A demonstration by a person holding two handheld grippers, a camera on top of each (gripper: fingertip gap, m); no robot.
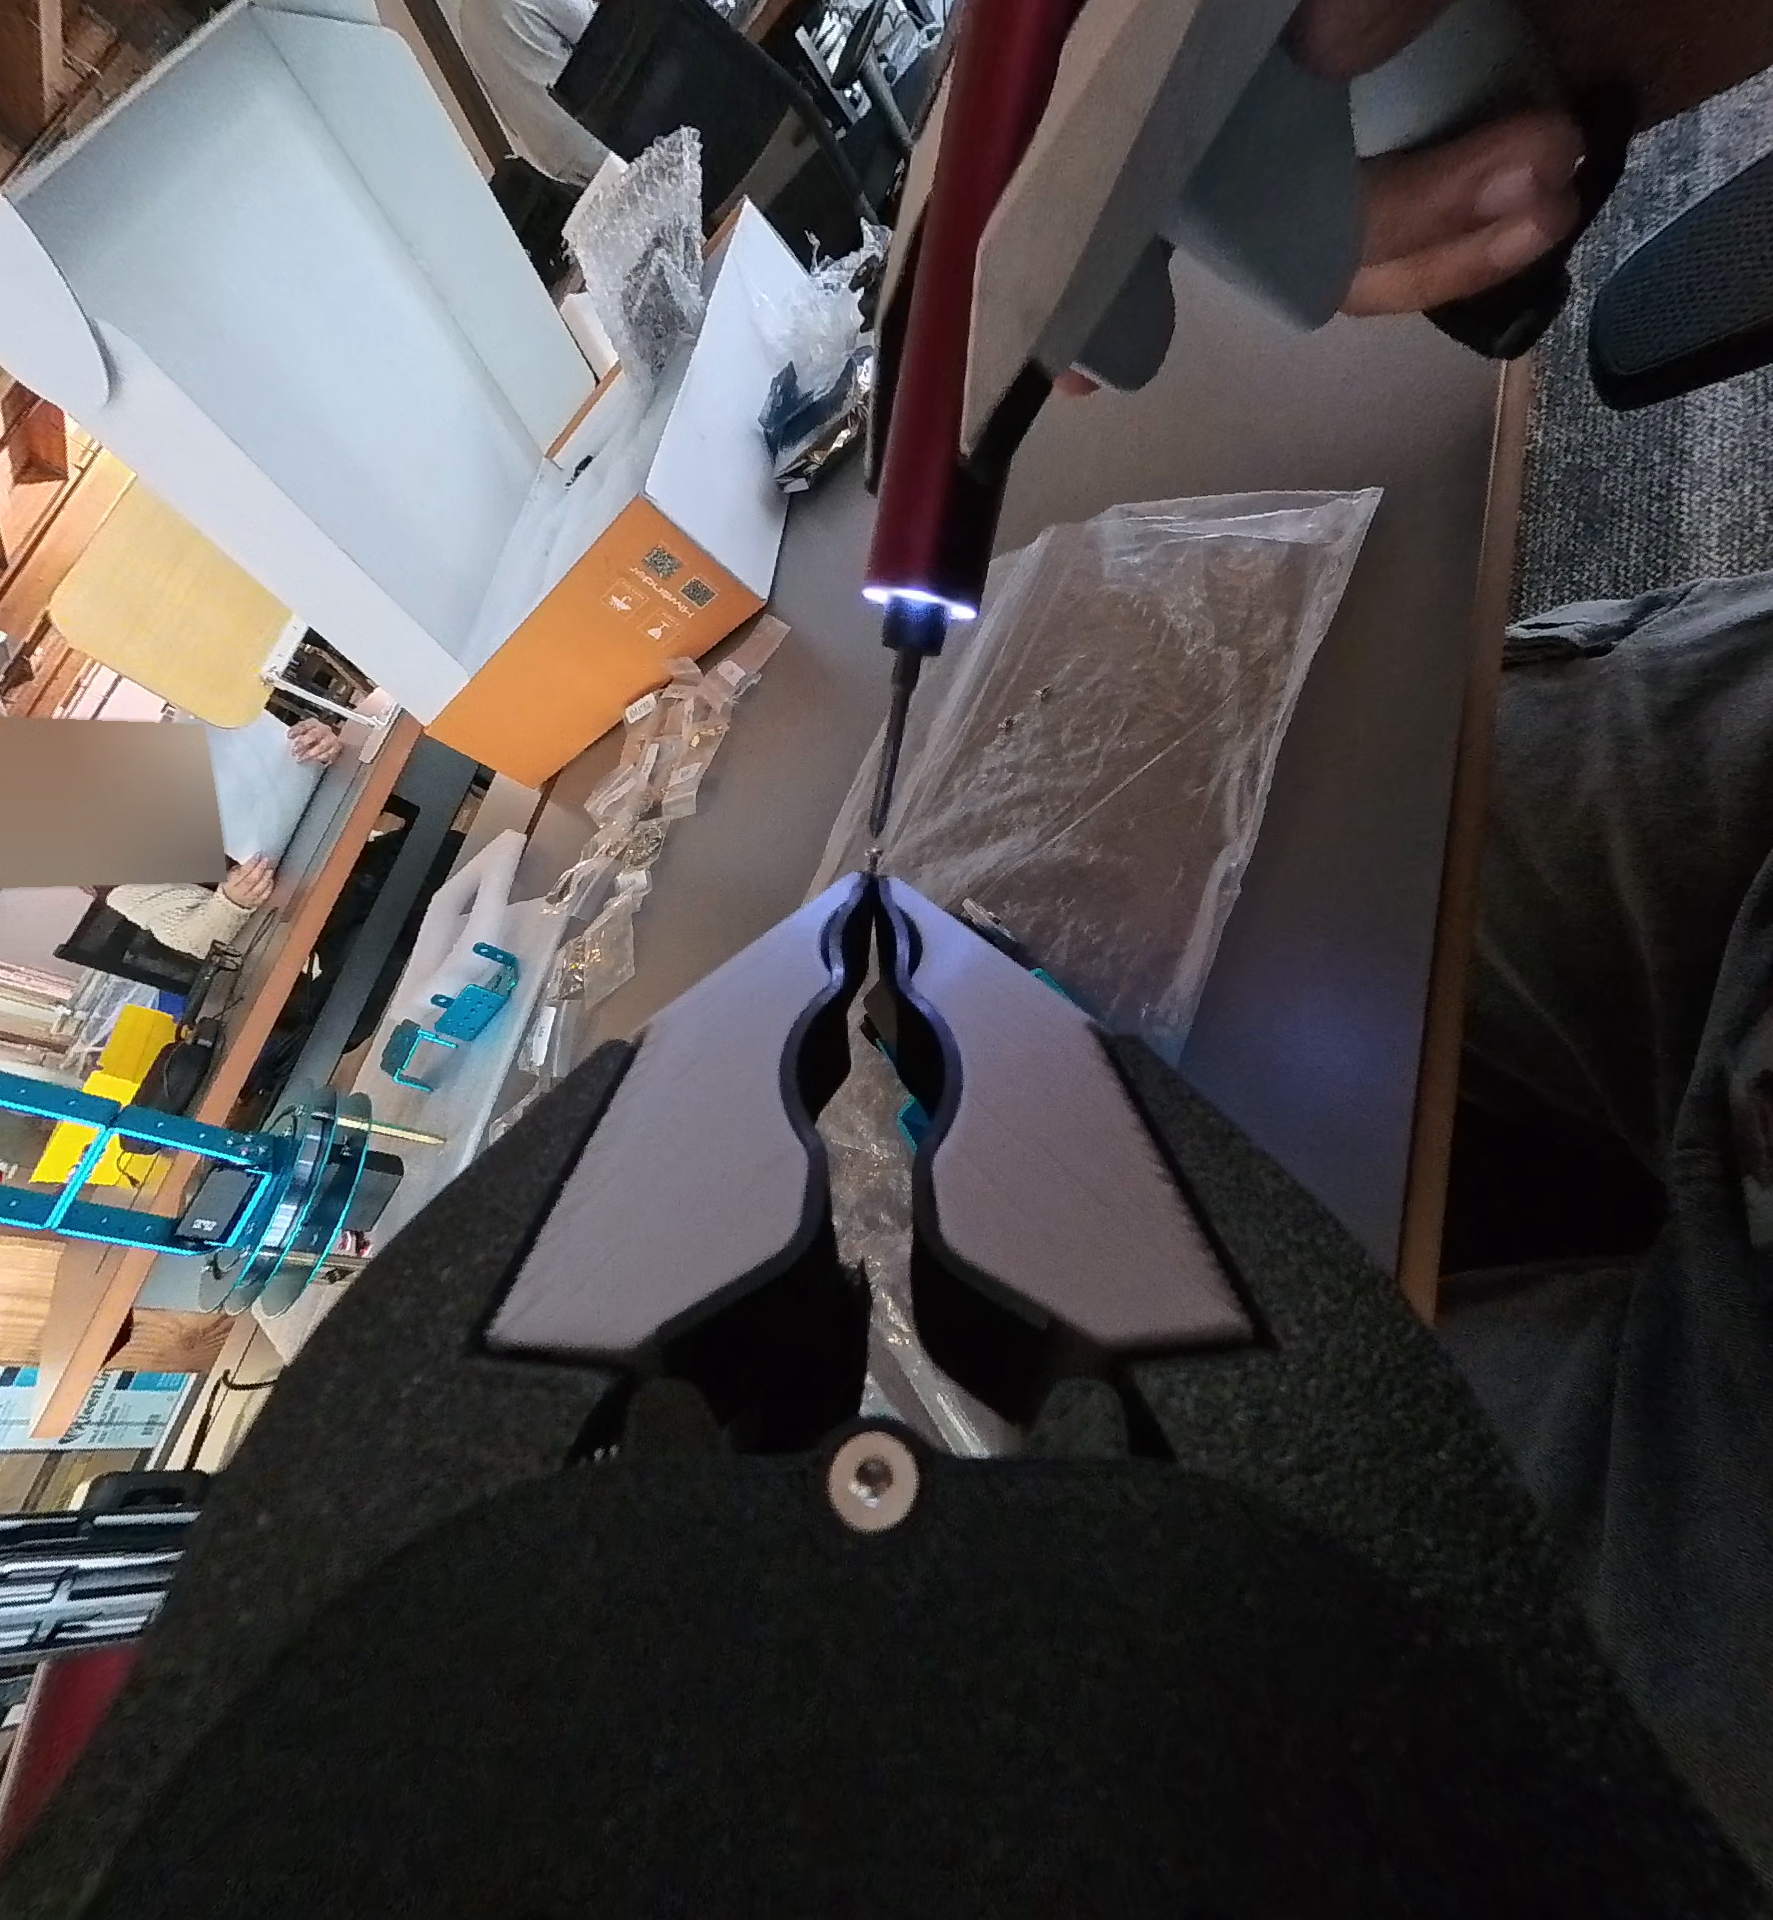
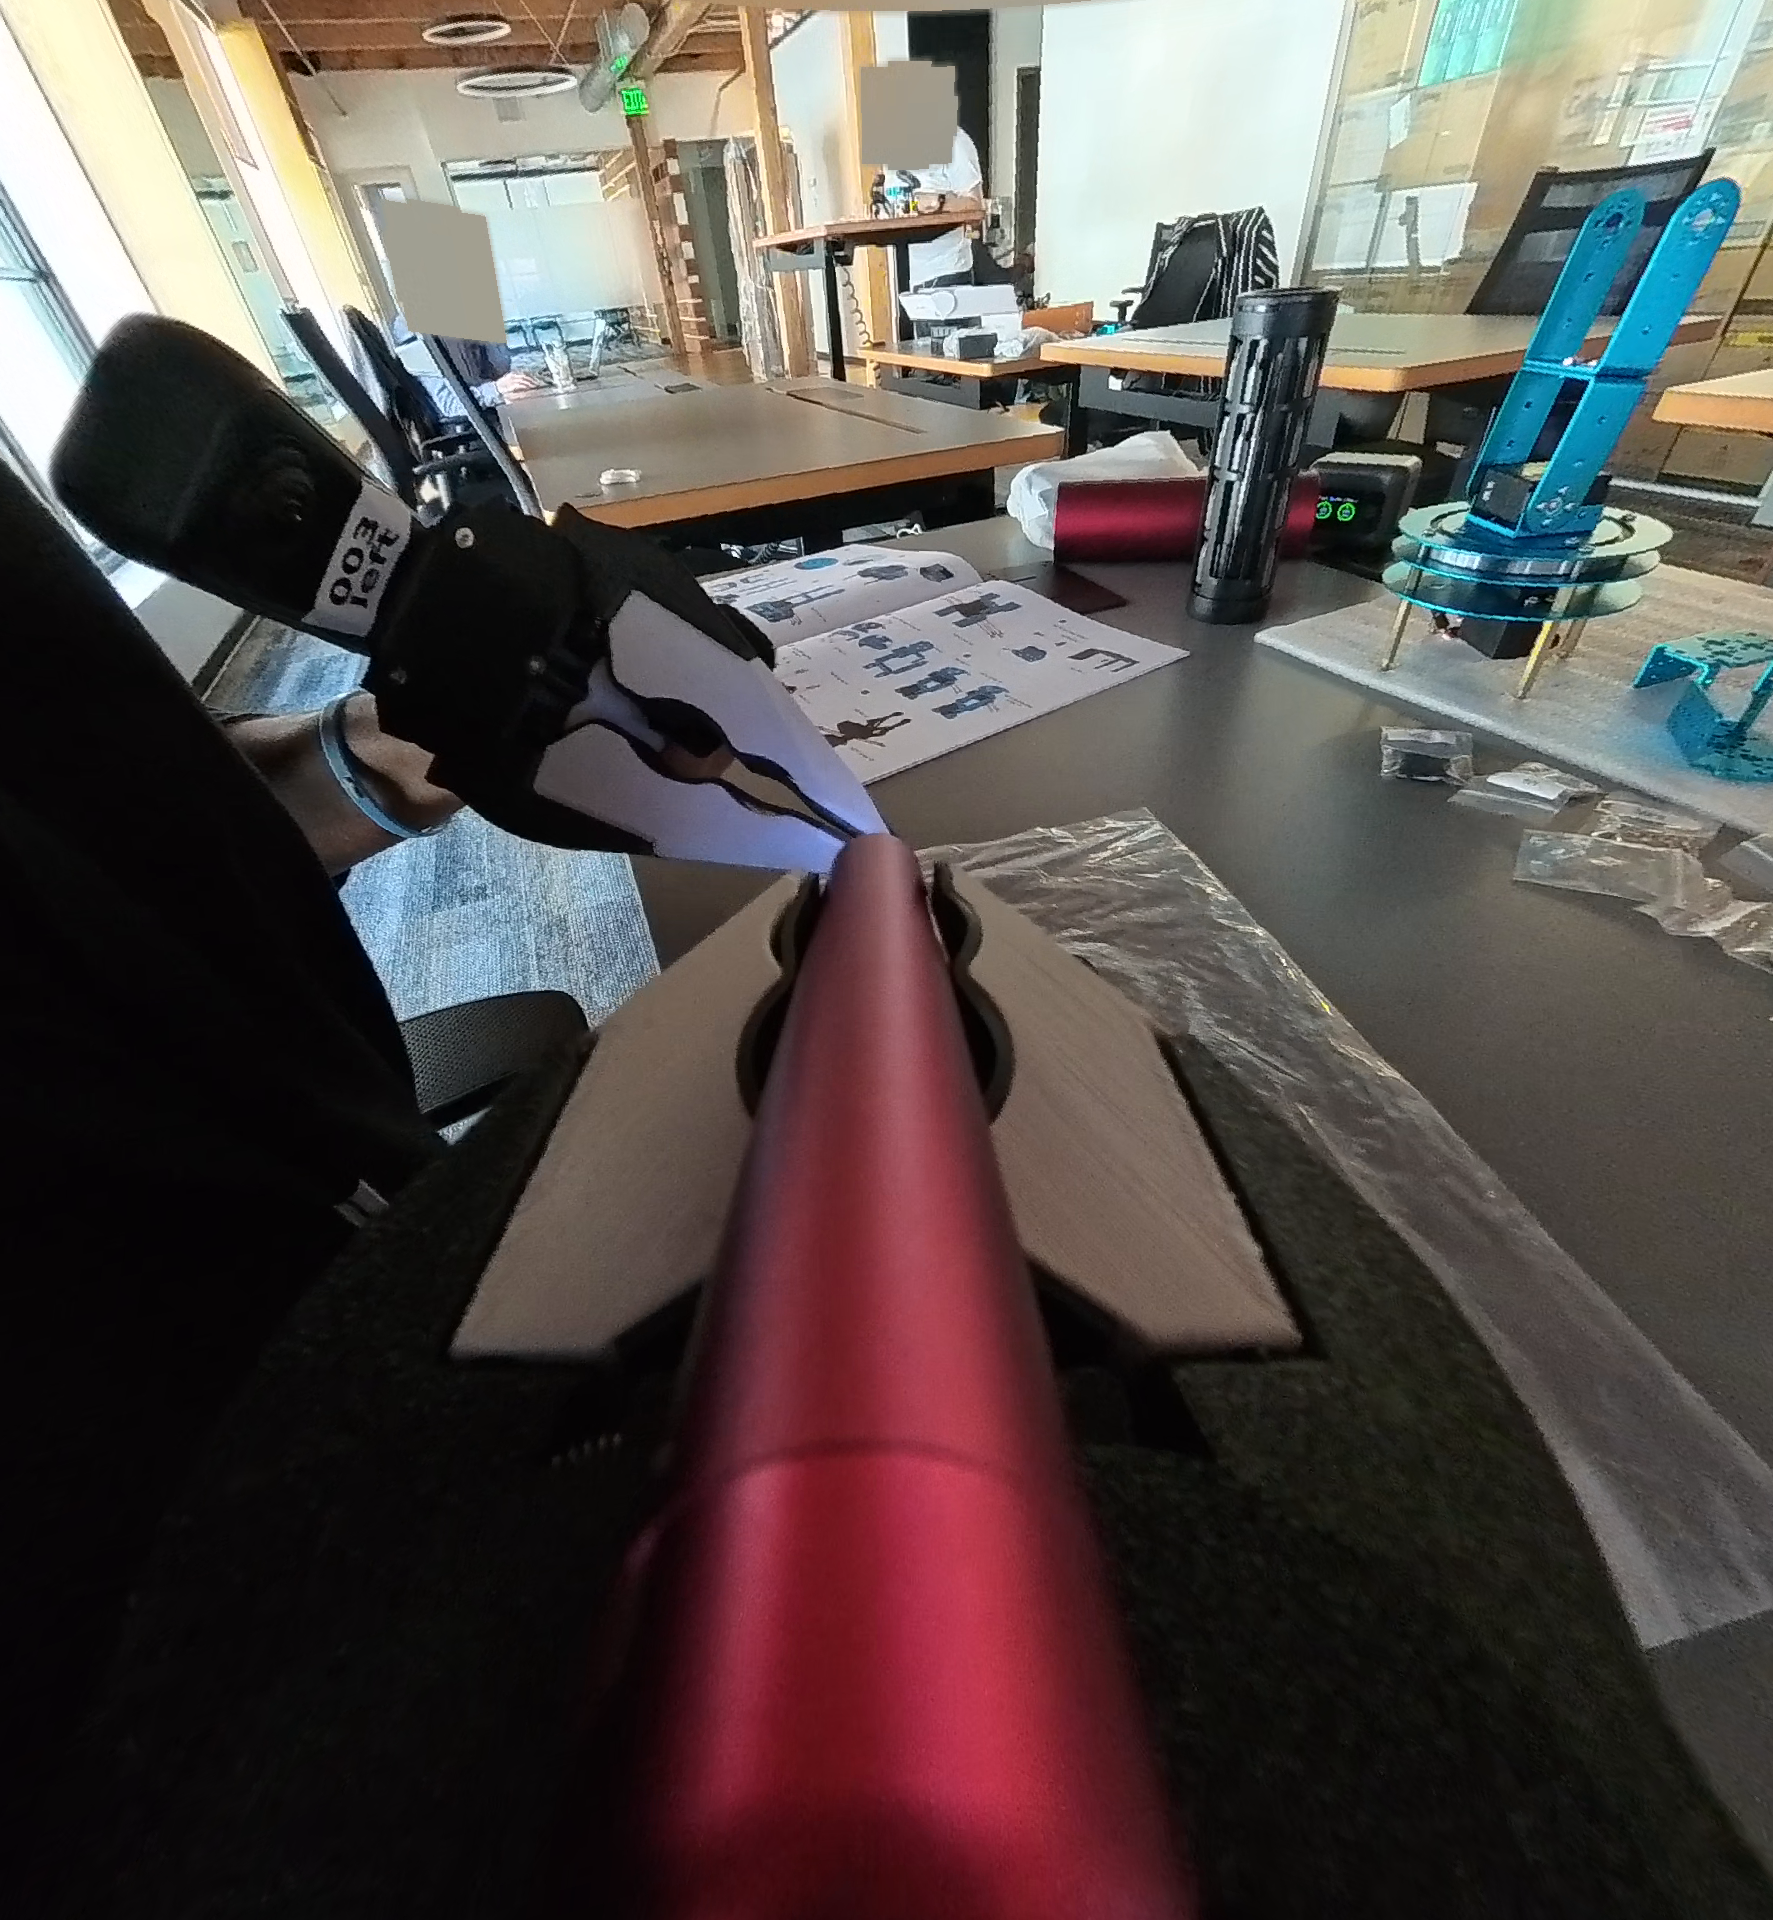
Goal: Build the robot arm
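at frame centre of the left wrist view, the left claw (image 1: 874, 883) has its two pale fingers (image 1: 726, 1049) pinched together at the tips, clenched on a tiny screw (image 1: 874, 855) that sticks out just past them. a thin dark bit (image 1: 892, 748) comes down from above and meets the screw head. the bit belongs to a red electric screwdriver (image 1: 929, 416) with a lit white ring at its nose, entering from the top of the frame.

right wrist view: the right claw (image 2: 877, 883) grasps the red screwdriver body (image 2: 861, 1195), which runs up the middle of the frame between both grey fingers (image 2: 643, 1143); its far end is hidden behind its own barrel. the left claw (image 2: 861, 829) shows at centre left, tips glowing from the light, touching the driver's nose region.

beneath both claws, a clear plastic bag (image 1: 1152, 748) lies flat on the dark grey counter (image 1: 1308, 935). small parts bags (image 2: 1588, 831) are scattered at right of the right wrist frame. an open instruction booklet (image 2: 965, 665) lies at upper centre; a blue metal arm on a round base (image 2: 1547, 499) stands at upper right, a loose blue bracket (image 2: 1734, 696) just beside it. an open orange-and-white box (image 1: 591, 623) sits upper left in the left wrist view.
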